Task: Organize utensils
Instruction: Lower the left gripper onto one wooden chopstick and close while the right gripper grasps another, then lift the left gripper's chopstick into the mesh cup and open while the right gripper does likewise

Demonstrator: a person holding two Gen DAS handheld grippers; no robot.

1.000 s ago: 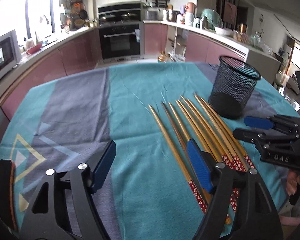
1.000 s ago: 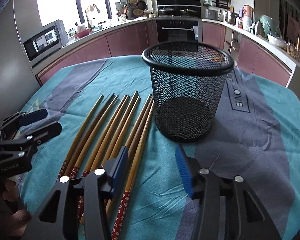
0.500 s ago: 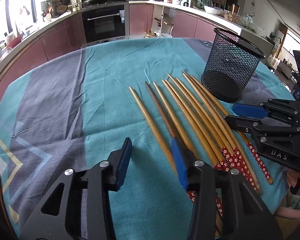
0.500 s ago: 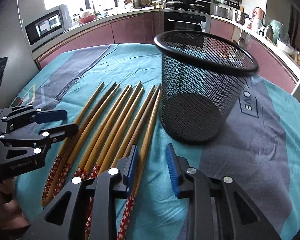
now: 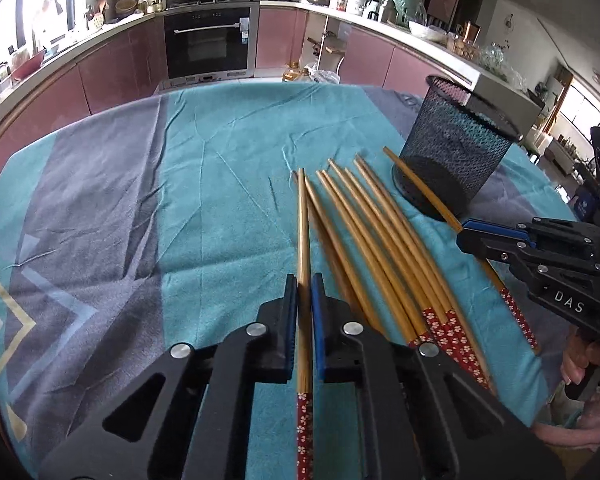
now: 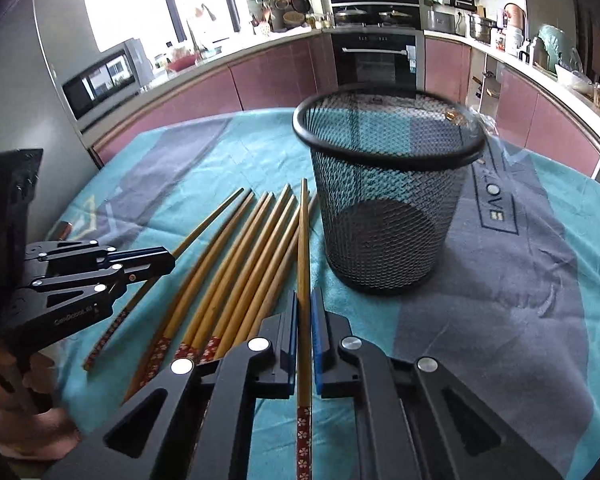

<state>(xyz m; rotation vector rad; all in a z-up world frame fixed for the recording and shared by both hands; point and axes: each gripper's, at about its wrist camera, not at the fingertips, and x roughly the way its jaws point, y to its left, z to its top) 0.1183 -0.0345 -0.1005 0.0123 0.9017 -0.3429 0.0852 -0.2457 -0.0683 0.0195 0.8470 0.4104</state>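
Each gripper, left [image 5: 305, 312] and right [image 6: 305, 320], has its fingers pinched on one chopstick. The cup [image 6: 386, 204] looks empty; six or so chopsticks [image 5: 380, 240] lie on the counter [image 5: 180, 200].

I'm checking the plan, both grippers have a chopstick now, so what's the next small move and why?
Probably lift the right gripper first and swing its chopstick over the mesh cup: both grippers are shut on chopsticks, the cup stands empty beside the right one, and the left gripper sits farther away.

Both jaws closed from open: left hand-held gripper [image 5: 305, 292] now clamps the leftmost chopstick [image 5: 303, 216], right hand-held gripper [image 6: 305, 308] the rightmost chopstick [image 6: 303, 236], its tip shifted.
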